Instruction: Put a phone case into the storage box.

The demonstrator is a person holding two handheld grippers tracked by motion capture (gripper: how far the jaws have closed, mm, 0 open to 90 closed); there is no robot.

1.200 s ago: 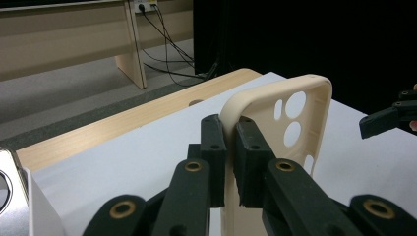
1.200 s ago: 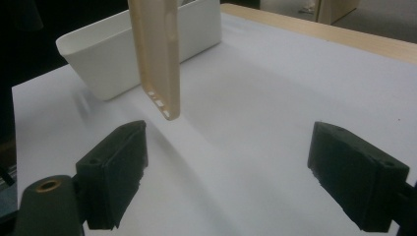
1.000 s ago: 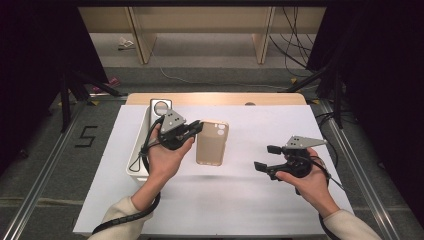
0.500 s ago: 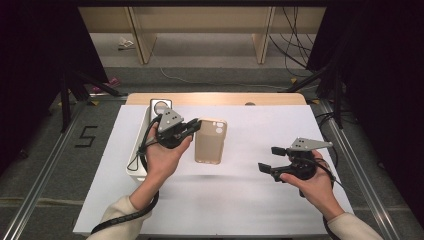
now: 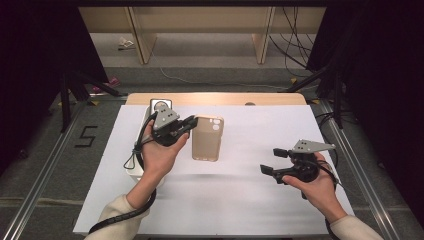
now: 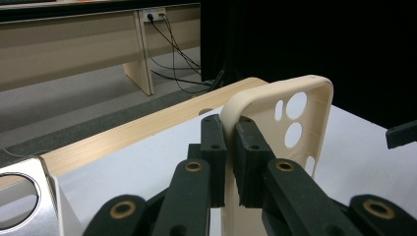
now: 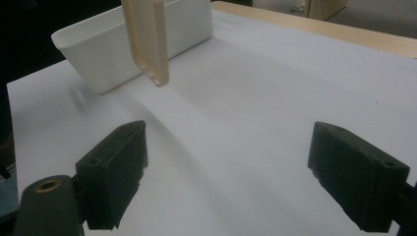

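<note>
A beige phone case (image 5: 207, 137) hangs above the white sheet, left of centre. My left gripper (image 5: 192, 122) is shut on its left rim. In the left gripper view the two pads (image 6: 230, 142) pinch the case's edge (image 6: 295, 123) just below the camera cut-outs. My right gripper (image 5: 269, 161) hovers over the right side of the table, jaws wide open and pointing left with nothing between them. In the right gripper view the open gripper (image 7: 236, 172) faces bare sheet, and the lower end of the case (image 7: 147, 39) hangs ahead at the upper left.
A white bin (image 5: 131, 172) stands along the sheet's left edge under my left forearm, also seen as the white bin (image 7: 123, 54) behind the case. A silver block with a round hole (image 5: 161, 105) sits at its far end. A wooden strip (image 5: 215, 98) borders the far side.
</note>
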